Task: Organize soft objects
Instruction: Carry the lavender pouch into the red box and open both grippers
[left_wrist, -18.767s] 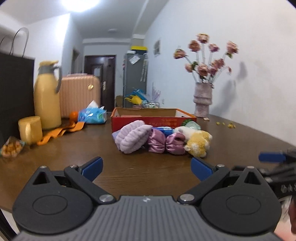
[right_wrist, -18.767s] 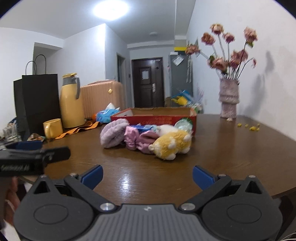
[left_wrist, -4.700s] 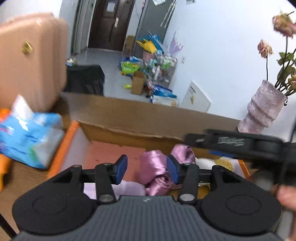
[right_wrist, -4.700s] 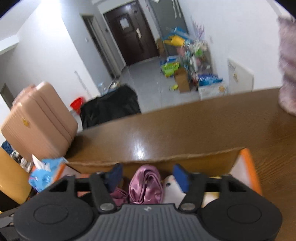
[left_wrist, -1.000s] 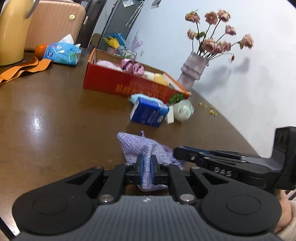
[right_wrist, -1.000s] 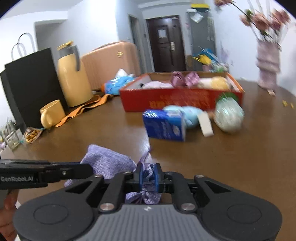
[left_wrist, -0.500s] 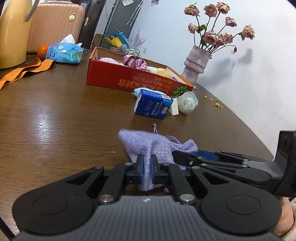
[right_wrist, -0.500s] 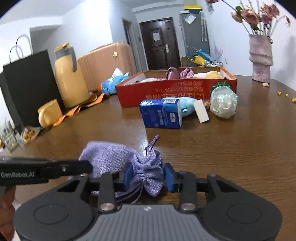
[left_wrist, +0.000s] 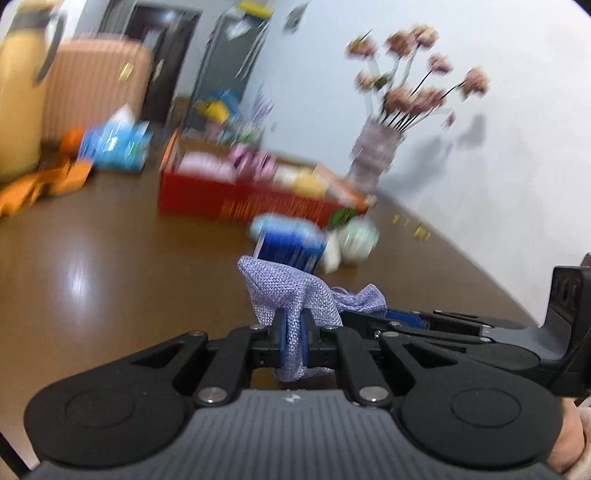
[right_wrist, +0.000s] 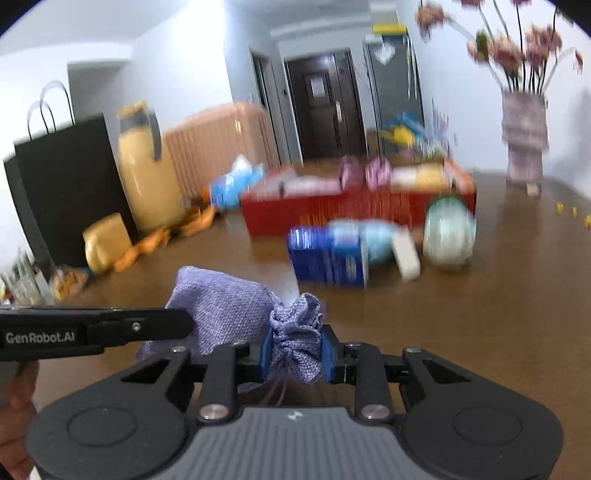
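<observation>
While both views are smeared by motion blur, the lilac woven drawstring pouch (right_wrist: 229, 306) reads clearly: it hangs between the two claws above the brown wooden table (right_wrist: 480, 332), gripped at both ends. The left gripper (left_wrist: 292, 341) has its blue pads pinched nearly together on a flat fold of the pouch's cloth, with a bit of fabric poking out below the pads. The right gripper (right_wrist: 297, 352) has the pouch's gathered, ruffled neck between its blue pads, which press on the bunched cloth from both sides while the jaws are closing a little; thin cords trail down from the neck toward its body. Seen from the right wrist, the left gripper's dark finger reaches in from the left edge and ends at the pouch's body; seen from the left wrist, the right gripper comes in from the right, just beyond the pouch. Ahead of both claws on the table lie a blue carton (right_wrist: 327, 258), a pale blue soft item (right_wrist: 376, 240) behind it and a whitish-green ball (right_wrist: 448, 234). Farther ahead stands a red box (right_wrist: 354, 208) holding pink, white and yellow soft things. To the far left are a yellow jug (right_wrist: 147, 173) and a black paper bag (right_wrist: 70, 184); to the far right, a vase of flowers (right_wrist: 524, 136).
</observation>
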